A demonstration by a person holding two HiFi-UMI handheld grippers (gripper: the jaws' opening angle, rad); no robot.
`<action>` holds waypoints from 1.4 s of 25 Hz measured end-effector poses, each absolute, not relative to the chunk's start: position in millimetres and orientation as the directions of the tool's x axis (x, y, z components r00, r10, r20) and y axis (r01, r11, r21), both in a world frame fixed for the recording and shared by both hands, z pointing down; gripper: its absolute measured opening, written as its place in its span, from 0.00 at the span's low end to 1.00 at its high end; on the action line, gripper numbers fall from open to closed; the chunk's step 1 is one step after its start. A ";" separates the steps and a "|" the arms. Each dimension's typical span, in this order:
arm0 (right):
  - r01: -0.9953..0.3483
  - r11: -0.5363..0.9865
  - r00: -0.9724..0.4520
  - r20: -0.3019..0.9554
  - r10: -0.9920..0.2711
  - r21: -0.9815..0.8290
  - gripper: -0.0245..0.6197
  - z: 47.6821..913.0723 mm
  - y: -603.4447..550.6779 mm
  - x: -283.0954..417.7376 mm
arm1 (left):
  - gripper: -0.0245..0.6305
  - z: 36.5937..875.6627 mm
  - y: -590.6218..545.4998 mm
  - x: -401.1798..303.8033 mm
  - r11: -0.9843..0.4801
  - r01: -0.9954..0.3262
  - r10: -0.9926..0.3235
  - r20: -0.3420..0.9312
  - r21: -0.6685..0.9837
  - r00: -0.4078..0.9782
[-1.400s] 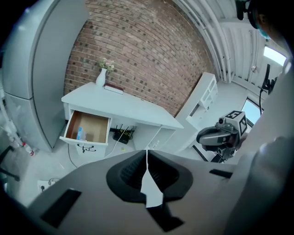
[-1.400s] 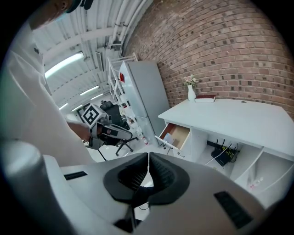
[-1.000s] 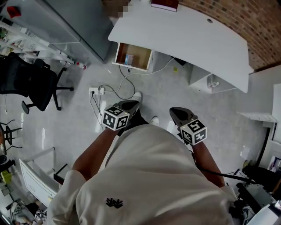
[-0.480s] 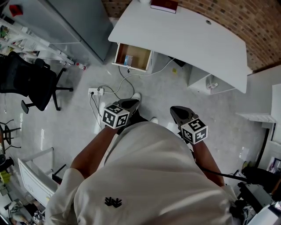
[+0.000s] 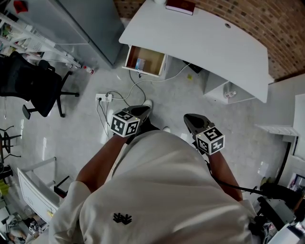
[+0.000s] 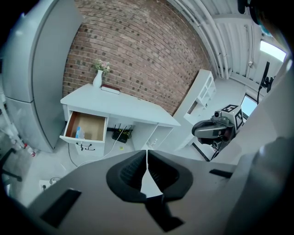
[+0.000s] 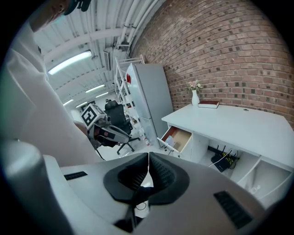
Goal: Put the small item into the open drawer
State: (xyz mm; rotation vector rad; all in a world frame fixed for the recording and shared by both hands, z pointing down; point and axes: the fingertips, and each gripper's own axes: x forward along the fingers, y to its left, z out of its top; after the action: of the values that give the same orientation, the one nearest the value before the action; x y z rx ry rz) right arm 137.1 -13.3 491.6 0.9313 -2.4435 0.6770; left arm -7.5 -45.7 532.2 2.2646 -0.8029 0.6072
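A white desk (image 5: 214,43) stands ahead by the brick wall, with its wooden drawer (image 5: 144,60) pulled open at the left end. A small blue item (image 5: 139,64) lies inside the drawer, also visible as the blue item (image 6: 79,134) in the left gripper view. I hold both grippers at waist height, well short of the desk. My left gripper (image 5: 142,110) is shut, its pads (image 6: 138,167) meeting with nothing between them. My right gripper (image 5: 191,118) is shut too, its jaws closed on nothing (image 7: 148,160). Each gripper view shows the other gripper (image 6: 216,130) (image 7: 103,131).
A vase (image 6: 97,78) and a dark red book (image 5: 179,5) sit on the desk. A power strip with cables (image 5: 106,98) lies on the floor in front of the drawer. A black office chair (image 5: 28,88) stands left, a grey cabinet (image 5: 81,24) beside the desk, white shelving (image 5: 286,128) right.
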 end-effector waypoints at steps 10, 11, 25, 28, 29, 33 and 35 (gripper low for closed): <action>-0.700 0.655 -0.679 0.549 -0.487 -0.285 0.09 493.2 -6.4 141.6 | 0.08 533.3 -43.8 -2.7 -0.598 -0.683 -0.385 0.598 0.419 0.703; -0.699 0.656 -0.679 0.549 -0.487 -0.285 0.09 493.8 -5.7 142.1 | 0.08 533.9 -43.4 -2.1 -0.597 -0.684 -0.385 0.598 0.419 0.703; -0.694 0.660 -0.683 0.551 -0.479 -0.287 0.08 501.5 -1.7 140.1 | 0.08 544.8 -37.5 -4.6 -0.586 -0.694 -0.375 0.620 0.418 0.689; -0.695 0.658 -0.684 0.552 -0.478 -0.291 0.08 503.2 -2.1 141.1 | 0.08 546.1 -38.7 -3.1 -0.589 -0.693 -0.371 0.622 0.417 0.690; -0.695 0.657 -0.683 0.552 -0.479 -0.291 0.08 503.8 -2.9 141.2 | 0.08 546.2 -39.9 -2.9 -0.590 -0.692 -0.370 0.622 0.416 0.690; -0.701 0.650 -0.679 0.553 -0.483 -0.294 0.08 504.5 -4.1 141.6 | 0.08 544.8 -42.9 -2.6 -0.591 -0.692 -0.366 0.627 0.414 0.688; -0.703 0.647 -0.679 0.552 -0.484 -0.296 0.08 504.6 -4.1 142.3 | 0.08 545.2 -43.6 -2.1 -0.594 -0.690 -0.362 0.629 0.413 0.688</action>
State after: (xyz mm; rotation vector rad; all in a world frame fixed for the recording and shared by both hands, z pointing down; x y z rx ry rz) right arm 142.3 -4.1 504.6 0.9329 -2.4401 0.6960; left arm -2.1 -43.6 545.2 2.2425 -0.8029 0.6501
